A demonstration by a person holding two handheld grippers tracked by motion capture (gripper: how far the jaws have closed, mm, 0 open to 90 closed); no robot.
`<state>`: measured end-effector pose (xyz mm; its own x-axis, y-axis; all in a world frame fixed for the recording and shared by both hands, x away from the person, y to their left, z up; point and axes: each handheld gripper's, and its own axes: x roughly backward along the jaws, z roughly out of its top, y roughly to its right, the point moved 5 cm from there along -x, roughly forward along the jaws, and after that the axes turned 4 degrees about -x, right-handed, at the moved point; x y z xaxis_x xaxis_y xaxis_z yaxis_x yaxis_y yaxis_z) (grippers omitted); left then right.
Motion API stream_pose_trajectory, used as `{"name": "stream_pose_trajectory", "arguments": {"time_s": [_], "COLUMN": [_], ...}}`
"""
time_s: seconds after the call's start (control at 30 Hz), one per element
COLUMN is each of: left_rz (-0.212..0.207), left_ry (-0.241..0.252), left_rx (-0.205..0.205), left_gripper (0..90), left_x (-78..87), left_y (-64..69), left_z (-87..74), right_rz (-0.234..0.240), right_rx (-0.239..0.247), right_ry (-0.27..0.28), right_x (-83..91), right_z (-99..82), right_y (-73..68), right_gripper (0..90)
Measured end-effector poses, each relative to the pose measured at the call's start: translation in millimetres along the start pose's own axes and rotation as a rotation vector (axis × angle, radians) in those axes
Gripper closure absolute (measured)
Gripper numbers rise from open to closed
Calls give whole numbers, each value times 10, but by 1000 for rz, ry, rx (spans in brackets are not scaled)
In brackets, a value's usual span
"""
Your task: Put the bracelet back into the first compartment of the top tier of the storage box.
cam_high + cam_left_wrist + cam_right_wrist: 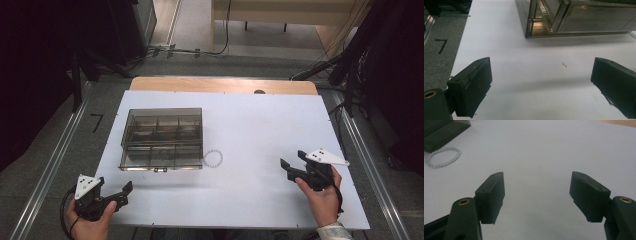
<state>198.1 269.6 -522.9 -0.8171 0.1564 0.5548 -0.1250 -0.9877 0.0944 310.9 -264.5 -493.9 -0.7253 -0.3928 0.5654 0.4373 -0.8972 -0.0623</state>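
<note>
- High view: smoked clear plastic box (161, 138) w/ compartments sits on the white board (260, 125), left of centre. Bead bracelet (213, 158) lies flat just beside the box's near right corner; touching or a hair apart, cannot tell.
- Left gripper (120, 194): near left corner of the board, jaws spread wide, nothing between them. Left gripper view confirms: both black pads apart over bare board, box corner (549, 25) ahead.
- Right gripper (295, 165): right side of the board, well apart from the bracelet, jaws wide apart and empty. Right gripper view: bracelet (443, 157) at upper left, next to the dark box corner (441, 130).
- Handling, bracelet (judgement): light, limp, prob. elastic-strung small pale beads; will sag and change shape when lifted. Beads smooth, may roll or slip betw. pads. Best hold: pinch across one side of the ring, on the arc farthest from the box, so the box wall doesn't block a jaw.
- Handling, box (judgement): stiff, light, slick walls; latch at front edge (160, 170) looks small. May slide on the board if pushed; steady w/ the other gripper.
- Writing: no brand or label readable on box or bracelet. Black mark resembling a "7" on the floor (96, 122), left of the table; also seen in left gripper view (441, 45).
</note>
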Motion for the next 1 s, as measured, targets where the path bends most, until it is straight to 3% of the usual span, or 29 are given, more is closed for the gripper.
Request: {"name": "stream_pose_trajectory", "arguments": {"time_s": [0.8,1.0], "left_rz": [-1,-4], "left_ry": [1,2], "left_rx": [3,6], "left_gripper": [41,41], "left_x": [15,12], "left_y": [-13,-5], "left_z": [-4,-2], "right_rz": [48,55], "right_rx": [61,98], "right_ry": [-32,-55], "right_x": [-232,-385], "right_z": [121,167], "right_y": [-353,-505], "right_gripper": [268,272]}}
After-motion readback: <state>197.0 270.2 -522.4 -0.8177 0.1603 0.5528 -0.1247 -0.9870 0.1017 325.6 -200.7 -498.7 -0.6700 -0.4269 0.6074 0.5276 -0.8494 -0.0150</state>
